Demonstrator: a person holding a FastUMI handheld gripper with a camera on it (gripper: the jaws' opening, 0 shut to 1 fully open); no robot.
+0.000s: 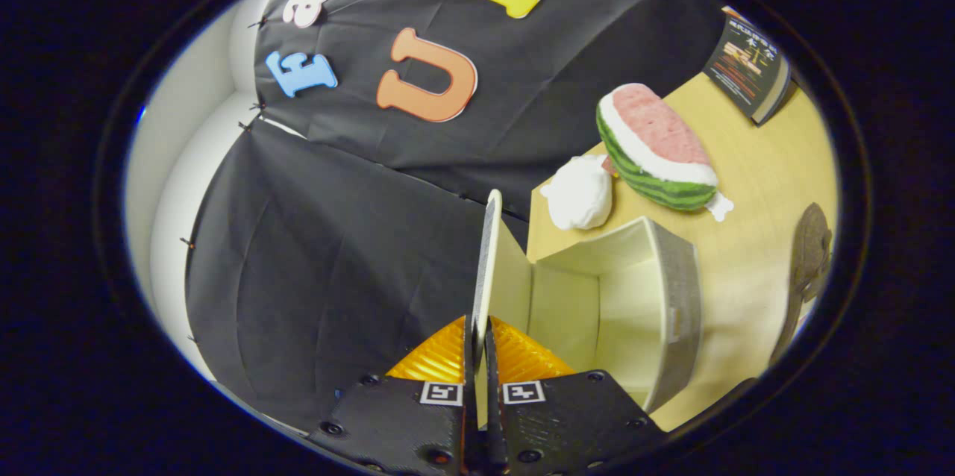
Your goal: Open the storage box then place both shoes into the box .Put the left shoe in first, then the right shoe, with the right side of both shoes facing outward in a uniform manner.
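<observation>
Hand-held gripper (480, 357) pinches box lid (485, 267) (edge-on).

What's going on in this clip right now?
A handheld gripper is shut on the thin lid of a pale storage box, holding it swung up so the box stands open and looks empty inside. The box sits on a light wooden table, just ahead of the fingers. Beyond it lie a plush watermelon slice, a white soft toy and a dark book. A dark shoe-like shape lies beside the box.
</observation>
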